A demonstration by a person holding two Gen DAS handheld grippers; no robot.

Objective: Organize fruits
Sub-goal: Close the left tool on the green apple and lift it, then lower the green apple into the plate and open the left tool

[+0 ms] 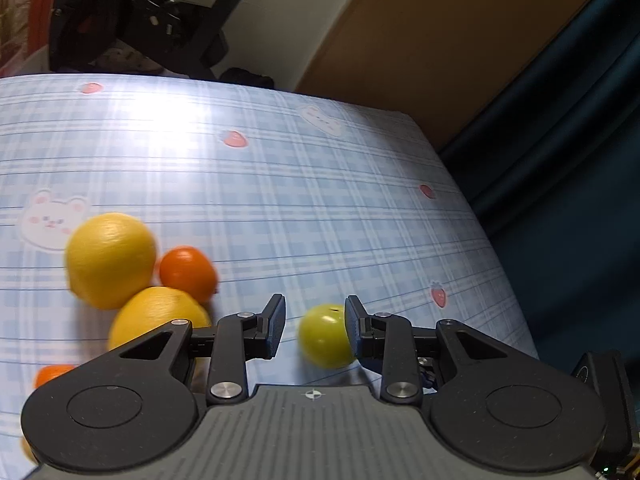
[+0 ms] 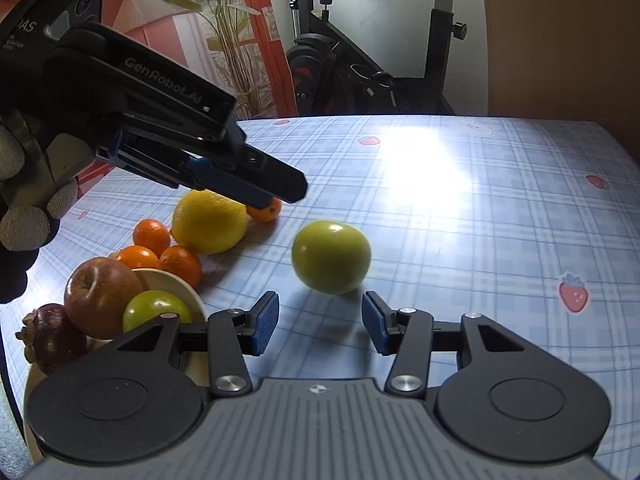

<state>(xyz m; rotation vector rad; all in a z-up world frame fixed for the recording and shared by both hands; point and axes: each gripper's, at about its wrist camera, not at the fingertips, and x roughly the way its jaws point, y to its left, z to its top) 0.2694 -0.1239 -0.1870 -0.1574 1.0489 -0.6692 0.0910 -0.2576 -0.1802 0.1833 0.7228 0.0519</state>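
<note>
Between the left claw's (image 1: 315,326) parted, empty fingers, toward the right pad, a round green fruit (image 1: 326,336) is seen. Just ahead of the right claw (image 2: 320,322), likewise open and empty, that green fruit (image 2: 331,256) lies loose on the glossy checked tablecloth (image 2: 480,240); a one-sided nudge could roll it away.

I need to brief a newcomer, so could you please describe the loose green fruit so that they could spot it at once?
Start at the blue plaid tablecloth. Right of the fruit cluster around the lemon, one round green fruit sits alone on bare cloth. Its green twin lies in the cream bowl instead.
</note>
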